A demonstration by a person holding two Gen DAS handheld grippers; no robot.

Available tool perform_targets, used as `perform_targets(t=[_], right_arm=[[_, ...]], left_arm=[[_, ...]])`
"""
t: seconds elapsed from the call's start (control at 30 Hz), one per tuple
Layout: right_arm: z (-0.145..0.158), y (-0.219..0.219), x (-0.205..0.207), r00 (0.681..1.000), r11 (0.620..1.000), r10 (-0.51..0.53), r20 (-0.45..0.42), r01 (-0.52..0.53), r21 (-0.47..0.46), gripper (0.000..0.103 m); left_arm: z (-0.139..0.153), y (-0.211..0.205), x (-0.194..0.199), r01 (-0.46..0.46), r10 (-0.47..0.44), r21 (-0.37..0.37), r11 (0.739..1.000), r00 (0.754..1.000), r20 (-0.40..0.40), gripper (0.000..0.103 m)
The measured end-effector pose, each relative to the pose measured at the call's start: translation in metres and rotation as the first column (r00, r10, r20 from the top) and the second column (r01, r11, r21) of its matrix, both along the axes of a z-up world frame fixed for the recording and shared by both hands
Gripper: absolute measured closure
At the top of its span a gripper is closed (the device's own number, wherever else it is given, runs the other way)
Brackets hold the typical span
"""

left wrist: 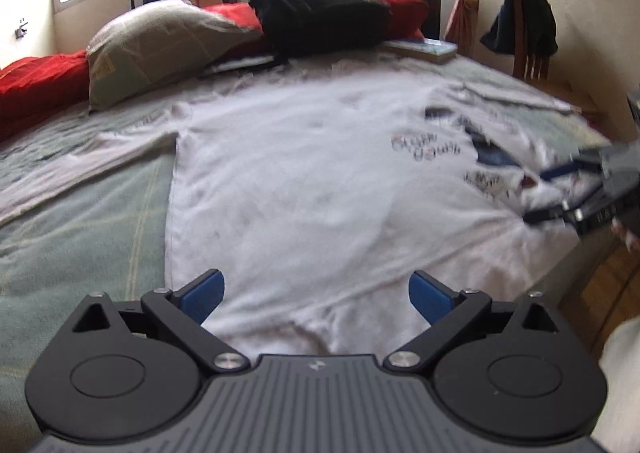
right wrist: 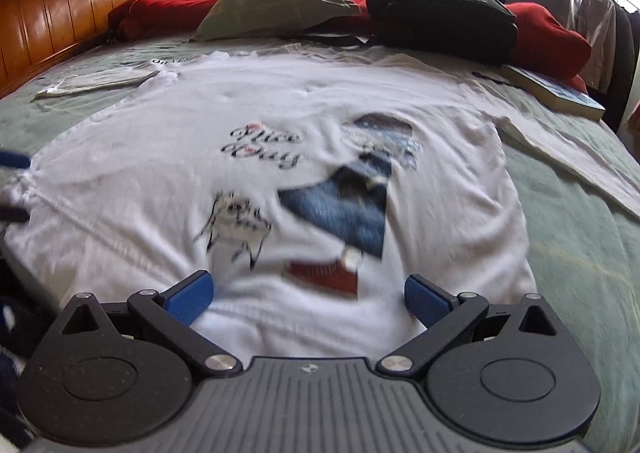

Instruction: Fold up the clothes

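The white T-shirt [right wrist: 280, 101] lies flat on the bed [right wrist: 580, 237]: light, limp, likely to slide. Both the left tongs [left wrist: 316, 295] and right tongs [right wrist: 308, 295] gape wide, empty; pinch the near hem corners.

A white long-sleeved cotton shirt [right wrist: 248, 101] lies spread flat, print side up, on a pale green bedspread [right wrist: 580, 237]. Its front carries cursive lettering beside a picture of a figure in blue with red shoes and a small sketched animal. Both sleeves stretch outward over the bedspread; the fabric shows light wrinkles, and no part of it is folded over
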State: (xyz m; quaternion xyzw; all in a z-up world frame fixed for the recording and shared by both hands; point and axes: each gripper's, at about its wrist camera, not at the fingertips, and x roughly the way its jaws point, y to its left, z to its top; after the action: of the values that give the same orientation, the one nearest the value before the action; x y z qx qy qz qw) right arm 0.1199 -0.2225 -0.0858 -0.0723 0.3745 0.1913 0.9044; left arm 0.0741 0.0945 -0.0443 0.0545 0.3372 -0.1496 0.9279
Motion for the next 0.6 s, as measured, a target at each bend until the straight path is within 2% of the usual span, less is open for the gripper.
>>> perform_targets(t=[0.07, 0.13, 0.2, 0.3, 0.37, 0.43, 0.6], right_arm=[[0.004, -0.003, -0.004, 1.000, 1.000, -0.003, -0.019, 0.003, 0.000, 0.000], [0.014, -0.003, -0.001, 1.000, 1.000, -0.019, 0.010, 0.018, 0.005, 0.000], [0.025, -0.004, 0.004, 0.998, 0.999, -0.036, 0.044, 0.035, 0.011, 0.000], [0.042, 0.000, 0.036, 0.993, 0.998, -0.065, 0.100, 0.066, -0.001, 0.000], [0.050, 0.003, 0.066, 0.989, 0.996, -0.087, 0.120, 0.088, -0.005, 0.000], [0.053, 0.007, 0.100, 0.989, 0.995, -0.099, 0.111, 0.098, 0.013, 0.000], [0.045, 0.030, 0.170, 0.999, 0.988, -0.053, 0.006, 0.052, 0.143, 0.000]], left_arm=[[0.005, -0.004, 0.007, -0.005, 0.005, -0.026, 1.000, 1.000, 0.008, 0.004], [0.003, -0.011, 0.013, 0.005, -0.004, -0.040, 0.999, 1.000, 0.014, 0.004], [-0.007, -0.018, 0.017, 0.003, -0.003, -0.015, 1.000, 1.000, -0.005, 0.004], [-0.029, -0.025, 0.021, -0.029, 0.032, 0.040, 0.999, 0.998, -0.061, 0.004], [-0.034, -0.025, 0.016, -0.039, 0.041, 0.035, 0.999, 0.998, -0.041, 0.001], [-0.035, -0.025, 0.012, -0.050, 0.051, 0.033, 0.998, 0.998, -0.032, 0.001], [-0.032, -0.024, 0.013, -0.061, 0.062, 0.025, 0.998, 0.997, -0.044, 0.001]])
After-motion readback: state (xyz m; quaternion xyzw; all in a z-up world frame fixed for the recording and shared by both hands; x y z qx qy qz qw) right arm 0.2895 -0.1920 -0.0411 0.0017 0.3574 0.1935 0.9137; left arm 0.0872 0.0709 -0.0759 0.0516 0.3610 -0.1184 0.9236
